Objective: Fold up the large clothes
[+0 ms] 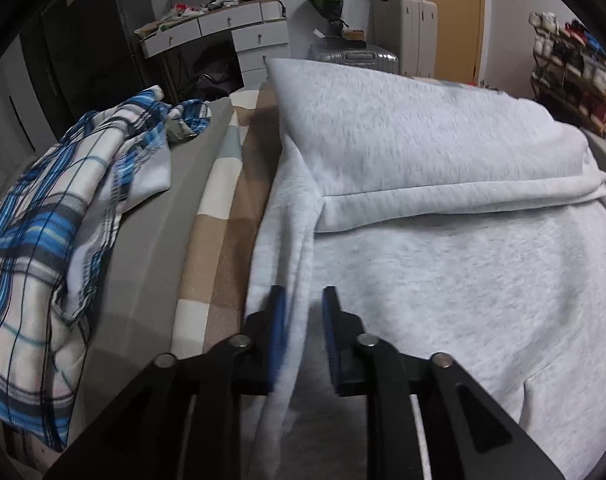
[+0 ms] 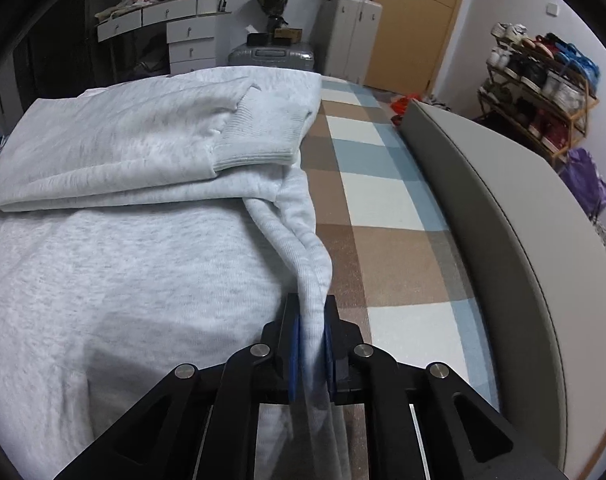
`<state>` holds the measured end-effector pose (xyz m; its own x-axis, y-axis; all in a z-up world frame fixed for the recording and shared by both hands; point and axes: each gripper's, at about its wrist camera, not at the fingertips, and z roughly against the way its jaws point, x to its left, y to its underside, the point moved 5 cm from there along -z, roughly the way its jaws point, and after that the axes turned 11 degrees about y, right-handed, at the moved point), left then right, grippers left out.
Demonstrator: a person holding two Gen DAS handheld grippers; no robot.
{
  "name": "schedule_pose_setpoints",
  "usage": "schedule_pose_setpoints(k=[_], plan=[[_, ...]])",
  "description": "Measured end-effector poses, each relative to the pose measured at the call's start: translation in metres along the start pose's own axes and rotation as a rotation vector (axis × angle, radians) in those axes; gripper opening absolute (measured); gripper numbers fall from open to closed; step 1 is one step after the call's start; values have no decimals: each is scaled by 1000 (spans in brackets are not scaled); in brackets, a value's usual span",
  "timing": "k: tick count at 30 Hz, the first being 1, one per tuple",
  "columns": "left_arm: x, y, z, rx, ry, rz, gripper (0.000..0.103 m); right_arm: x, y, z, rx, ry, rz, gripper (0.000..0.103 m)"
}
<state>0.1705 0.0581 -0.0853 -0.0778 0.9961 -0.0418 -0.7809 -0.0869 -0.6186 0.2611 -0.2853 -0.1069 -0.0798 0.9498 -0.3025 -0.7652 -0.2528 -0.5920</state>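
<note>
A light grey sweatshirt (image 1: 443, 264) lies on a checked bedsheet (image 1: 223, 200), its sleeves folded across the chest. My left gripper (image 1: 305, 300) straddles the garment's left edge; its jaws stand a little apart with a ridge of fabric between them. In the right wrist view the sweatshirt (image 2: 123, 248) fills the left side, a ribbed cuff (image 2: 263, 136) on top. My right gripper (image 2: 311, 312) is shut on the garment's right edge, the fabric pinched between the blue pads.
A blue plaid shirt (image 1: 59, 216) lies bunched at the left on the grey bed frame (image 1: 143, 248). The bed's grey side rail (image 2: 515, 216) runs along the right. White drawers (image 1: 231, 36), suitcases (image 2: 271, 56) and a shoe rack (image 2: 539, 84) stand beyond.
</note>
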Motion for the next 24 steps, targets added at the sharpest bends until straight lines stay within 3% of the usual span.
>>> schedule_pose_setpoints(k=[3,5,16,19,21,23,24], plan=[[-3,-9,-6,0,-25,-22,14,-1,-13,-9,-4,-12,-29,15],[-4,-13,-10,-1,-55,-41,3,0,-18,-13,6,-31,-36,8],[-10,-56,-34,-5,-48,-4,1,1,-61,-45,-8,48,-34,6],[-11,-56,-34,19,-50,13,1,0,-60,-45,45,30,-64,16],[-14,-46,-20,21,-44,12,4,3,-48,-22,22,-8,-49,23],[-20,-29,7,-16,-1,4,6,10,-31,9,-22,-62,-14,60],[-25,-18,26,-40,36,-1,8,15,-20,30,-56,-90,4,66]])
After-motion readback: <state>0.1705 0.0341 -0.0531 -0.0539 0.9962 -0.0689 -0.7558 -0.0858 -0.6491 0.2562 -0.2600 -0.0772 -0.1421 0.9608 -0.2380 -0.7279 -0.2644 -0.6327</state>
